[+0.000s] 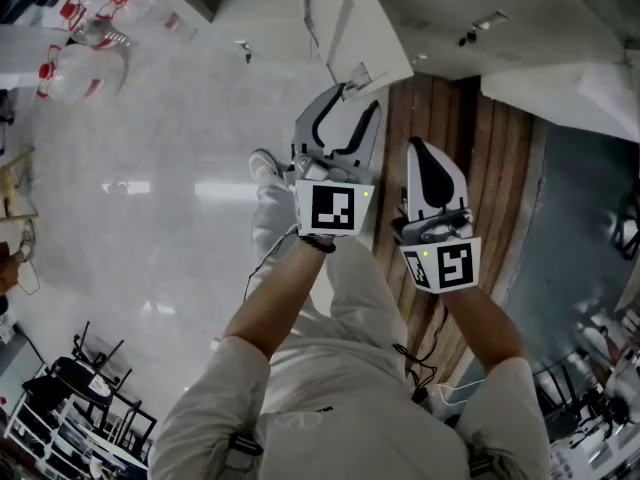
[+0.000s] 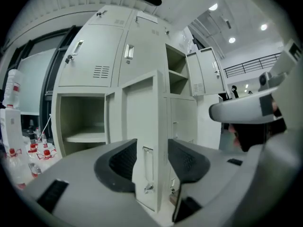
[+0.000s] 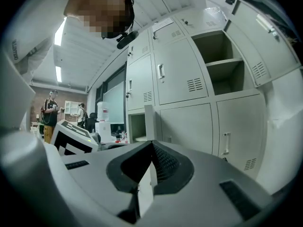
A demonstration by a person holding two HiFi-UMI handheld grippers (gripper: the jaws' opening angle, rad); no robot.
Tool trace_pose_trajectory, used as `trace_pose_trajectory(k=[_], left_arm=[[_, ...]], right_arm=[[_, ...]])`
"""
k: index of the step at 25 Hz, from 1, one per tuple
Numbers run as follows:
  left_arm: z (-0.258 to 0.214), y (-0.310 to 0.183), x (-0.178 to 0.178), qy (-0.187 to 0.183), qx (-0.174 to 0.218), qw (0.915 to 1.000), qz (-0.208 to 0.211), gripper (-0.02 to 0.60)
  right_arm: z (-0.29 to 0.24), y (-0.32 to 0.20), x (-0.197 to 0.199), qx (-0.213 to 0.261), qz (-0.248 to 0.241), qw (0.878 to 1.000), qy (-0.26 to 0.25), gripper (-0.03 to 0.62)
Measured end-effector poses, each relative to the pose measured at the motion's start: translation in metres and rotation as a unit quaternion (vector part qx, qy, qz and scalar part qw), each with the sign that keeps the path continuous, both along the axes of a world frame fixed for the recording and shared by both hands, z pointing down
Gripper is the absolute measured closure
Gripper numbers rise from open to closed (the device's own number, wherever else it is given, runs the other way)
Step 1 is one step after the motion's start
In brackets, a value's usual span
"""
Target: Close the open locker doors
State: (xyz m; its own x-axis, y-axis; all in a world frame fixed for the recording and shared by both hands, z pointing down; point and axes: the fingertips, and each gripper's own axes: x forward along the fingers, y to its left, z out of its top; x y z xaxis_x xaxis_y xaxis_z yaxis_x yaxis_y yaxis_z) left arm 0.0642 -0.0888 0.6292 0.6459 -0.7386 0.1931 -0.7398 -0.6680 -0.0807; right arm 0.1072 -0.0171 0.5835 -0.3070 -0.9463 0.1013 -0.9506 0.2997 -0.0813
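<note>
Left claw [image 2: 151, 161] wide open; lower locker door [image 2: 140, 122] stands edge-on between its jaws, pads clear of it. Right claw [image 3: 150, 167] shut, empty. Step in hand: closing this door. Next, likely: swing it home. Upper door [image 2: 207, 72], up-right, still open.

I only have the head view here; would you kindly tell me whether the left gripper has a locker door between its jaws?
Observer: Yes. The left gripper is open, and the edge of an open door with its handle stands between the jaws. The pads look clear of it.
Operator: Thank you. Is any other locker open as well?
Observer: Yes, the right gripper view shows an upper compartment standing open, with the upper door swung wide to its side.
</note>
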Motion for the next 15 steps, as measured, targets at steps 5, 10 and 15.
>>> trace_pose_trajectory(k=[5, 10, 15], left_arm=[[0.012, -0.013, 0.03, -0.016, -0.002, 0.9991, -0.038, 0.371], [0.011, -0.021, 0.026, -0.022, 0.02, 0.9983, -0.05, 0.485], [0.005, -0.016, -0.016, 0.004, 0.033, 0.9994, 0.003, 0.485]], right_arm=[[0.015, 0.011, 0.012, -0.009, 0.011, 1.0, 0.006, 0.583], [0.049, 0.012, 0.012, -0.034, -0.001, 0.999, 0.012, 0.583], [0.082, -0.011, -0.031, -0.045, -0.065, 0.997, 0.01, 0.557]])
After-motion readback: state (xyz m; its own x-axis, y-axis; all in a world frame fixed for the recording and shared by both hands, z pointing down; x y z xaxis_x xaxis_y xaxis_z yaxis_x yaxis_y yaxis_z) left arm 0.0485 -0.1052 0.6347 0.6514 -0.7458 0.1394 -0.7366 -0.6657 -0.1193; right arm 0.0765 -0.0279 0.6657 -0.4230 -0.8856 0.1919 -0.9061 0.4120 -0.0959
